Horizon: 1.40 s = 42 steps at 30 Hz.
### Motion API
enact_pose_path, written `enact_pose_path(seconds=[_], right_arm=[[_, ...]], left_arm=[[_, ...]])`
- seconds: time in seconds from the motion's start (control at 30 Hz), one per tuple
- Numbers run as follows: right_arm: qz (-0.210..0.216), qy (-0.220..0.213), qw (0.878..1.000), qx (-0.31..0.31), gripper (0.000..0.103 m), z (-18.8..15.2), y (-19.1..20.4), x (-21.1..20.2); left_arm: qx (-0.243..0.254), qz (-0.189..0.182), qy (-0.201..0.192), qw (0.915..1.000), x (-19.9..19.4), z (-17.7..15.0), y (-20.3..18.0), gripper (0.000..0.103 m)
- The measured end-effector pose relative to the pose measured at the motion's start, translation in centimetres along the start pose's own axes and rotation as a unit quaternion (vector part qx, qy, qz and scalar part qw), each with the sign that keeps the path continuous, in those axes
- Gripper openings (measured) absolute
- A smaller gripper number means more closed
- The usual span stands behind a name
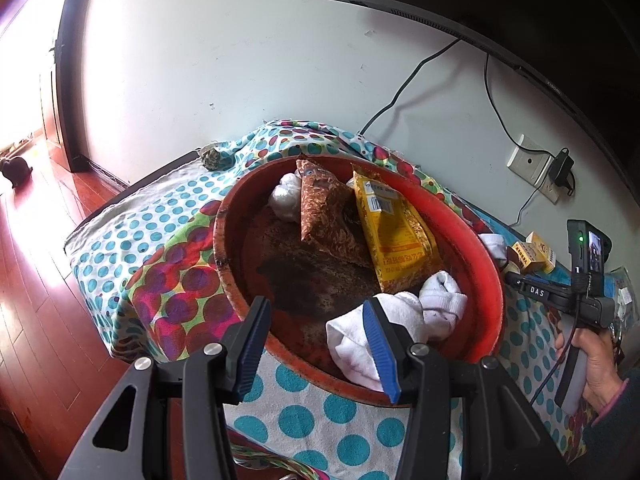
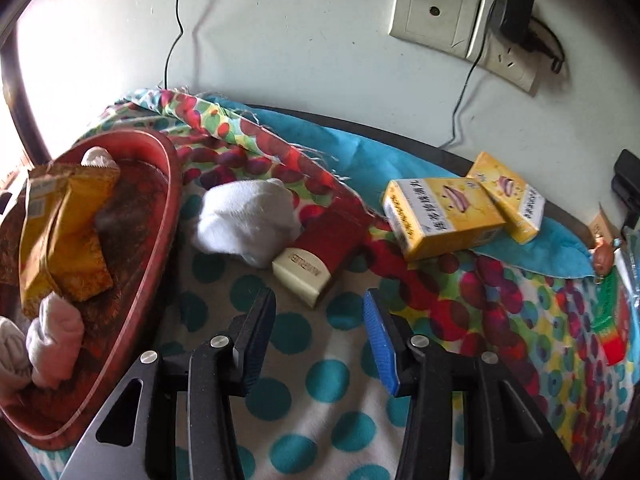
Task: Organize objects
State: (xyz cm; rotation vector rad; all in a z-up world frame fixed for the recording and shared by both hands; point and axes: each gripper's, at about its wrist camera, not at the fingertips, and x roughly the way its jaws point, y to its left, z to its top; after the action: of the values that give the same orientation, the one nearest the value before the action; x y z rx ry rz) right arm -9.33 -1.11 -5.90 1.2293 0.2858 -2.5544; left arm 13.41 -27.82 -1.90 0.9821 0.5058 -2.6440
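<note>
A red round tray (image 1: 486, 264) on the dotted cloth holds a brown snack bag (image 1: 324, 216), a yellow packet (image 1: 394, 232) and several white rolled socks (image 1: 442, 300). My left gripper (image 1: 320, 344) is open and empty above the tray's near rim. My right gripper (image 2: 320, 340) is open and empty above the cloth. Just beyond it lie a red tube with a cream cap (image 2: 320, 260), a white sock (image 2: 248, 220) and two yellow boxes (image 2: 440, 216). The tray (image 2: 168, 208) shows at the left in the right wrist view.
The table with the colourful dotted cloth (image 2: 320, 380) stands against a white wall with sockets (image 2: 436, 8) and cables. A monitor (image 1: 480, 0) hangs above. A green and red pack (image 2: 612, 320) lies at the right. A wooden floor (image 1: 32, 280) lies to the left.
</note>
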Motion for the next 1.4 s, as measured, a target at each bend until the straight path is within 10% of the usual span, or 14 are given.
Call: enact_pose_path(seconds=[0.47,0.77,1.17,1.4], right_arm=[[0.017,-0.02,1.0,0.013,0.031,0.5,-1.6,1.0],[0.023,-0.045,0.998,0.039,0.031,-2.1,-7.1,-2.5],[0.046,-0.041,0.993,0.097,0.031,-5.2,-12.7,-3.2],[0.054,-0.026,0.994,0.086,0.031,-5.2,-12.3,-2.7]], left_arm=[[0.074,-0.04,0.017,0.9963,0.7,1.0,-5.2,0.053],[0.193,-0.109,0.042,0.9743,4.3,3.6,-16.1,0.063],[0.301,-0.178,0.133,0.9274,12.5,6.8,-25.4,0.064],[0.395,-0.19,0.161,0.884,15.1,7.2,-28.7,0.065]])
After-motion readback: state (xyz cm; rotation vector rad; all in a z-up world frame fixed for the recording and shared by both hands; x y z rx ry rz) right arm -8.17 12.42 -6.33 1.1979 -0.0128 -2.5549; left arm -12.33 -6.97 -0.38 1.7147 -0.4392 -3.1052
